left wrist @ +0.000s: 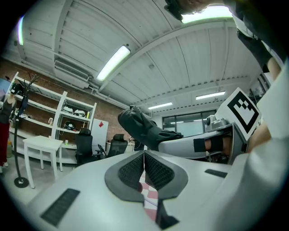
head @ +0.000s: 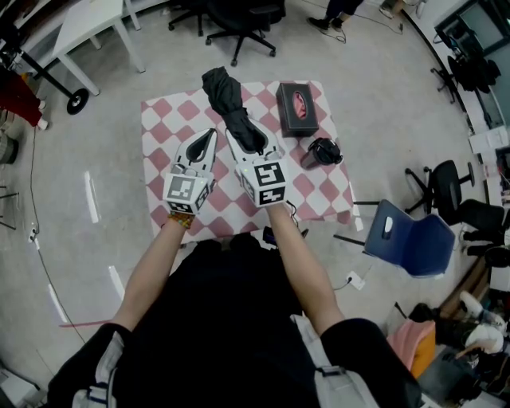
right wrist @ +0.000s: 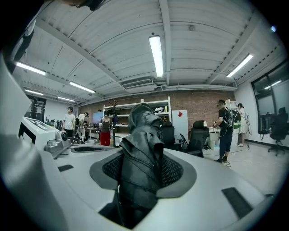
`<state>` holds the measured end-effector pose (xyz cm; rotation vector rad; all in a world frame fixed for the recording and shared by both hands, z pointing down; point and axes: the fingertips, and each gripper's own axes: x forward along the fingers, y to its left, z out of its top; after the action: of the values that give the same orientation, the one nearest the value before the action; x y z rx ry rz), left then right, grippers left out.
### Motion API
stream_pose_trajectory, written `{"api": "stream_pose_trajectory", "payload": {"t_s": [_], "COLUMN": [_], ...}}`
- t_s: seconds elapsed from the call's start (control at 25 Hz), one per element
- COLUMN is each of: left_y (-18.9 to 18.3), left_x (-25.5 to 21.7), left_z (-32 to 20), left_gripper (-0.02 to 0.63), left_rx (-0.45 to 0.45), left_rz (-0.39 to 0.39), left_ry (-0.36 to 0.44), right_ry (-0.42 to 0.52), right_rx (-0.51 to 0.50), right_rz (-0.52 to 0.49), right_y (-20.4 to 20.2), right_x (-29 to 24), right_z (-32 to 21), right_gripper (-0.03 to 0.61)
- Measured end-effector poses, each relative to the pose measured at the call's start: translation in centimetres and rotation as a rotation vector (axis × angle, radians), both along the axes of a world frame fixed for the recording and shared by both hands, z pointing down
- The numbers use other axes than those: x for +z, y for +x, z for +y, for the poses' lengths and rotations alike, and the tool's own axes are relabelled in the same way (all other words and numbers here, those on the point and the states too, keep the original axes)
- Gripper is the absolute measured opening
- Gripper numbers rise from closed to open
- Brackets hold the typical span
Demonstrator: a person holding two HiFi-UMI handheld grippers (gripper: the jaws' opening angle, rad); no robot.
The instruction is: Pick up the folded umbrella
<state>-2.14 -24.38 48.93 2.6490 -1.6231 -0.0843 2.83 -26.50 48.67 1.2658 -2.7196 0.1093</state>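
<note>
The folded black umbrella (head: 225,96) sticks out forward from my right gripper (head: 249,137), over the red-and-white checked tablecloth (head: 167,119). In the right gripper view the umbrella (right wrist: 142,149) fills the gap between the jaws, and both dark ribbed pads (right wrist: 174,170) press on its fabric. My left gripper (head: 209,137) hangs just left of it with nothing in it. In the left gripper view its pads (left wrist: 135,169) meet, and the umbrella (left wrist: 144,128) and right gripper (left wrist: 212,142) show beyond.
A black box with a red oval (head: 296,107) and a small dark item (head: 323,151) lie on the cloth's right side. Office chairs (head: 239,20) stand behind the table, with a blue chair (head: 410,239) at the right and a white table (head: 92,24) at the far left. People stand in the room (right wrist: 226,128).
</note>
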Motion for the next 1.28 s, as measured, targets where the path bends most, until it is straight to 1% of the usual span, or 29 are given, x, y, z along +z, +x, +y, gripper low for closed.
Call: {"api": "stream_pose_trajectory", "payload": {"t_s": [0.28,0.68,1.28], "left_y": [-0.3,-0.6,-1.6], "left_x": [-0.3,-0.9,2.1], "left_z": [0.0,0.3,0.9], "left_gripper": [0.015,0.015,0.015], "left_rx": [-0.011,-0.01,-0.015], "left_rz": [0.001,0.022,0.023], "left_ry": [0.006,0.018,-0.056], "right_ry": [0.051,0.045,0.036], "right_rx": [0.004,-0.011,-0.016], "right_rz": [-0.034,-0.041,-0.026], "right_y": [-0.1,-0.6,-1.4], "right_x": [-0.6,0.3,1.7], "right_z": [0.7,1.2,2.6], "right_gripper": [0.193,0.193,0.193]}}
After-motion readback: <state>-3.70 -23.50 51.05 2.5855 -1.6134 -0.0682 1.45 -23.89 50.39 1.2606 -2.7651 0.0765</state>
